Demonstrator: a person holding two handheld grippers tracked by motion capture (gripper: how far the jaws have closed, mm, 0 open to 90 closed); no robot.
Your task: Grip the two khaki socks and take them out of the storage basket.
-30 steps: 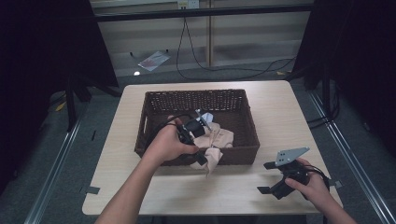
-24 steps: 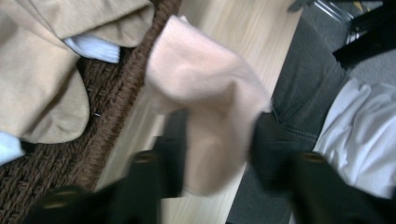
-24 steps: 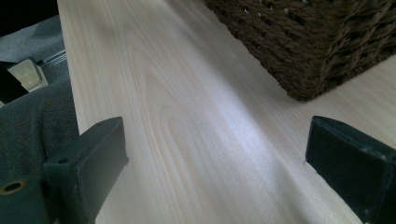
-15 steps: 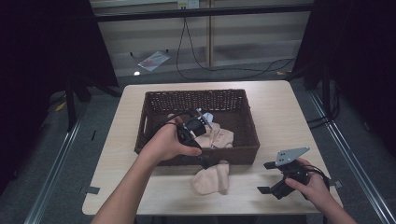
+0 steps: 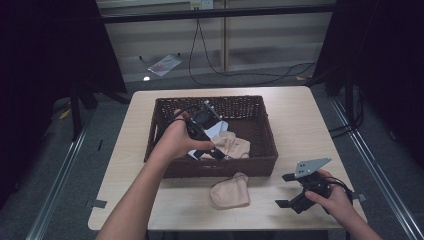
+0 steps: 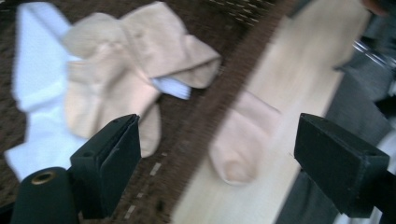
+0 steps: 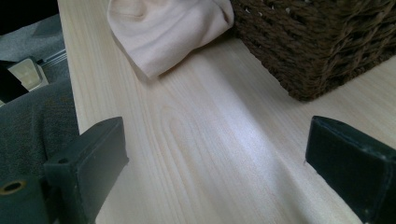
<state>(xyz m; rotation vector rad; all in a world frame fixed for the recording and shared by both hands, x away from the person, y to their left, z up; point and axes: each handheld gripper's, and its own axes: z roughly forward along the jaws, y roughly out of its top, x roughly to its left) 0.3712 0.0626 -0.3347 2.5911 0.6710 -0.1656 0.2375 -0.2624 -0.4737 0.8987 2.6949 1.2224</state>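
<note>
A beige sock (image 5: 231,192) (image 6: 240,140) (image 7: 168,28) lies loose on the table just in front of the brown wicker basket (image 5: 210,167) (image 6: 224,93) (image 7: 317,42). More beige socks (image 5: 234,145) (image 6: 121,70) and a white cloth (image 5: 218,131) (image 6: 32,70) lie inside the basket. My left gripper (image 5: 217,152) (image 6: 219,135) hovers over the basket's front half. Its jaws have just been opening and stand open with nothing between them. My right gripper (image 5: 283,190) (image 7: 215,135) rests open low over the table at the front right, pointing toward the sock.
The wooden table (image 5: 300,125) (image 7: 210,140) has bare room right of the basket and along the front edge. Cables (image 5: 240,75) run across the floor behind the table. Dark floor borders both sides.
The beige sock that my left gripper held over the basket's front wall now lies on the table. The left jaws have opened and the gripper has drawn back over the basket. The right gripper has kept still.
</note>
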